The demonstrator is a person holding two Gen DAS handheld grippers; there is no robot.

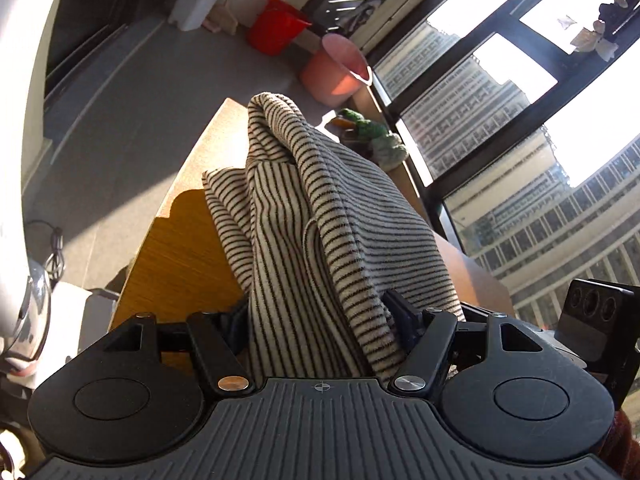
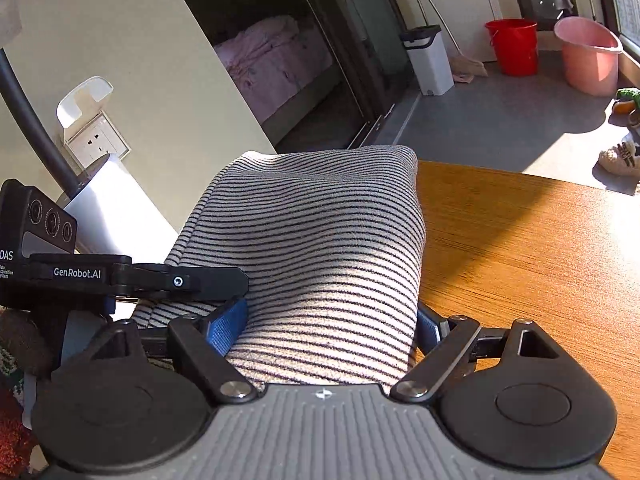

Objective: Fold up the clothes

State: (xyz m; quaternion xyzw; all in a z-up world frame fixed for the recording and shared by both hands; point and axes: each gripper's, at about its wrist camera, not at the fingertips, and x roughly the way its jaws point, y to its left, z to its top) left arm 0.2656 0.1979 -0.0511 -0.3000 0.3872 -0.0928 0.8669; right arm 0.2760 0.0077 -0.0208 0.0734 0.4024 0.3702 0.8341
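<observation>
Holding: both grippers carry one striped garment (image 1: 320,216) above a wooden table (image 1: 180,248).
Left gripper (image 1: 320,320): jaws grasping a bunched, hanging fold; cloth fills the gap.
Right gripper (image 2: 332,320): blue pads (image 2: 226,330) clamped on a broad, flatter span of the same garment (image 2: 312,248).
Key relation: cloth runs forward from both sets of fingers, its long axis pointing away over the table; neither hand looks clearly nearer.
Around: red bucket (image 2: 512,46), pink bucket (image 2: 588,58), white bin (image 2: 430,60) on the floor, well apart.
Obstruction: judging by the bare tabletop (image 2: 520,240), nothing blocks laying it down.
</observation>
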